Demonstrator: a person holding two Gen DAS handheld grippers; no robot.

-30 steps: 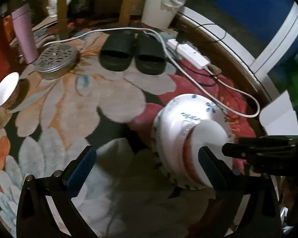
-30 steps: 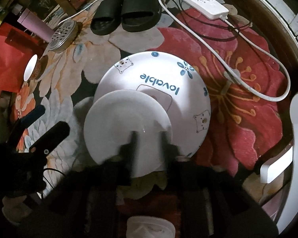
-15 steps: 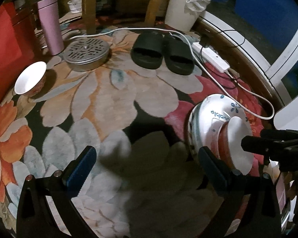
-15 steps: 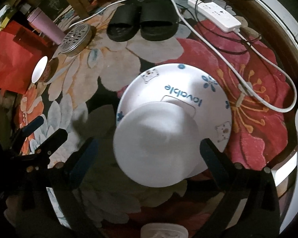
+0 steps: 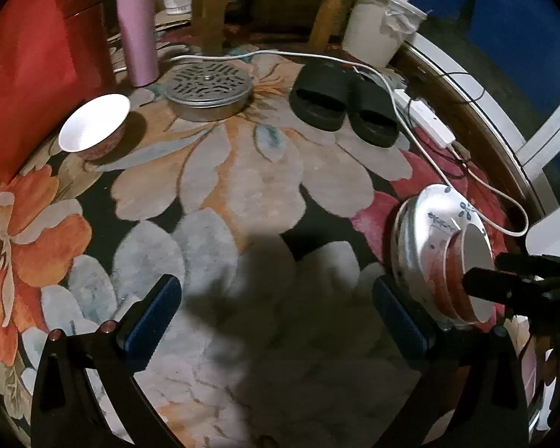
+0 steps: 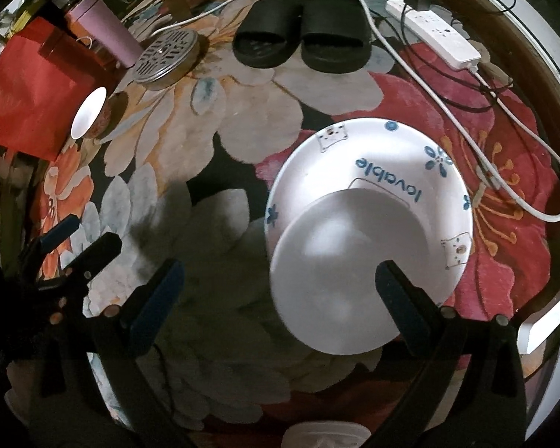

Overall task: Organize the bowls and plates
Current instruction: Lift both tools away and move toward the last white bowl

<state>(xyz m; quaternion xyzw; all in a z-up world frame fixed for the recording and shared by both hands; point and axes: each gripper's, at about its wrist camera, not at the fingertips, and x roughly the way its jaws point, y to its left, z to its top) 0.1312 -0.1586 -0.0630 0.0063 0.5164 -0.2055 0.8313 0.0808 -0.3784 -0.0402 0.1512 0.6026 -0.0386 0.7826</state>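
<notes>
Hovering right gripper (image 6: pixel 276 295) with fingers spread wide and empty, having just opened, white ceramic bowls (image 6: pixel 339 276) stacked on white "lovable" plate (image 6: pixel 388 156) at one o'clock, left gripper (image 5: pixel 280 310) spread, empty, red-patterned white bowl (image 5: pixel 93 125) at ten o'clock on floral rug (image 5: pixel 242 186)

We see glossy, smooth ceramic on the printed plate (image 6: pixel 373 156) and stacked bowls (image 6: pixel 339 272) — the floral rug (image 5: pixel 242 186) beneath looks like soft, matt pile. The perforated tin (image 5: pixel 209 89) looks like dull metal; the slippers (image 5: pixel 343 100) matt rubber.
</notes>
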